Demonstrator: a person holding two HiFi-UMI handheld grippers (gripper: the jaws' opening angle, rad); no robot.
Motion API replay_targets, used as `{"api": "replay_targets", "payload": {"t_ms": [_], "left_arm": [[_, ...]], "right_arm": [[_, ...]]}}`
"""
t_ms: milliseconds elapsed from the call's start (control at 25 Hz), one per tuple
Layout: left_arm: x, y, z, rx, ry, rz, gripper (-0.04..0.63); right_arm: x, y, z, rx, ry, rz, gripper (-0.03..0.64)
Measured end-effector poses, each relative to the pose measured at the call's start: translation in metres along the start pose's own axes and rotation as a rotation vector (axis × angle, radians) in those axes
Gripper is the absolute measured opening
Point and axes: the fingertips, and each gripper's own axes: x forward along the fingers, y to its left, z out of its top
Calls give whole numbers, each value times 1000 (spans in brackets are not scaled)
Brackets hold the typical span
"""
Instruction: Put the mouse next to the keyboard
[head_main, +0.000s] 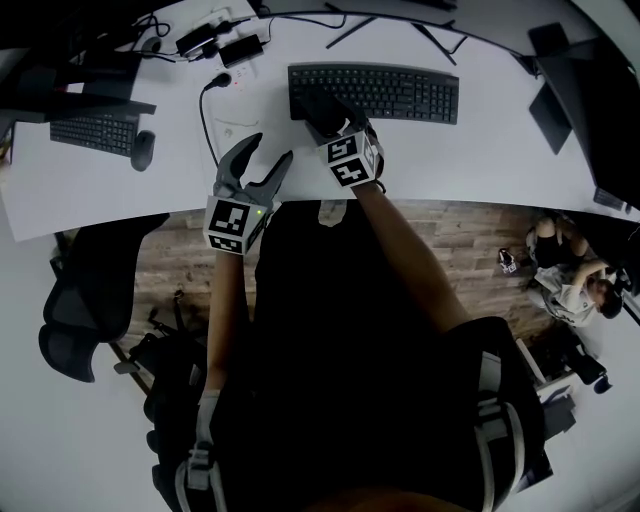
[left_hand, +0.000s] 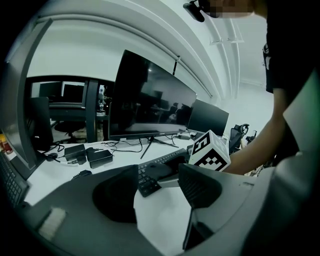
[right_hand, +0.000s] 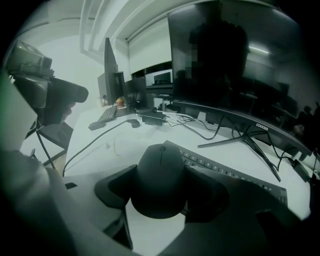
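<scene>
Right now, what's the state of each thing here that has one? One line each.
left gripper: open, nothing between the jaws.
right gripper: shut on the mouse.
mouse: gripped, by the keyboard's left end.
keyboard: flat on the desk.
monitor: screen dark.
second mouse: resting on the desk, not held.

The black mouse (right_hand: 159, 192) — clamped between the right gripper's (right_hand: 161, 172) fingers (right_hand: 116, 189) — hangs over the black keyboard's (head_main: 390, 92) left end.

You are in an office: a long white desk (head_main: 500, 160) with a keyboard (head_main: 375, 92), big screens (left_hand: 150, 97), cables (right_hand: 89, 139) and a black chair (head_main: 85, 300) nearby.
</scene>
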Motion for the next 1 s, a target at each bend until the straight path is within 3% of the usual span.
{"api": "replay_targets", "payload": {"t_ms": [1000], "left_arm": [[70, -65, 44, 45, -6, -60, 241]], "right_arm": [[-60, -100, -22, 45, -29, -75, 294]]}}
